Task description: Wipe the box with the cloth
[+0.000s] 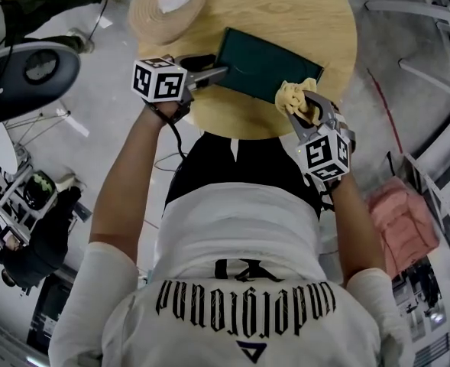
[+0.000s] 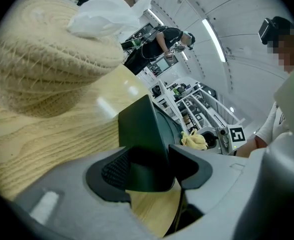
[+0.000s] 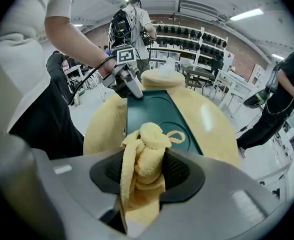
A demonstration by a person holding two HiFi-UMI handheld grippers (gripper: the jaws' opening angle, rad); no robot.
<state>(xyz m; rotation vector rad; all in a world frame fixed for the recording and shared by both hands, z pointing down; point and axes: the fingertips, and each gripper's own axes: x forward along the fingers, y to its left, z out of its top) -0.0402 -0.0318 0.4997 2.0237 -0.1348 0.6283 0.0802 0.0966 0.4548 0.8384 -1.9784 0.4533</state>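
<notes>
A flat dark green box (image 1: 263, 63) lies on the round wooden table (image 1: 316, 10). My left gripper (image 1: 209, 73) is shut on the box's left corner (image 2: 144, 134), its jaws clamped either side of the box edge. My right gripper (image 1: 302, 107) is shut on a bunched yellow cloth (image 1: 295, 96), which rests at the box's near right corner. In the right gripper view the cloth (image 3: 143, 164) fills the gap between the jaws, with the box (image 3: 154, 116) just beyond and the left gripper (image 3: 132, 86) at its far end.
A woven straw basket (image 1: 167, 10) holding white paper stands at the table's far left, close to the box; it looms large in the left gripper view as the basket (image 2: 42, 64). Other people, chairs and equipment stand around the table on the grey floor.
</notes>
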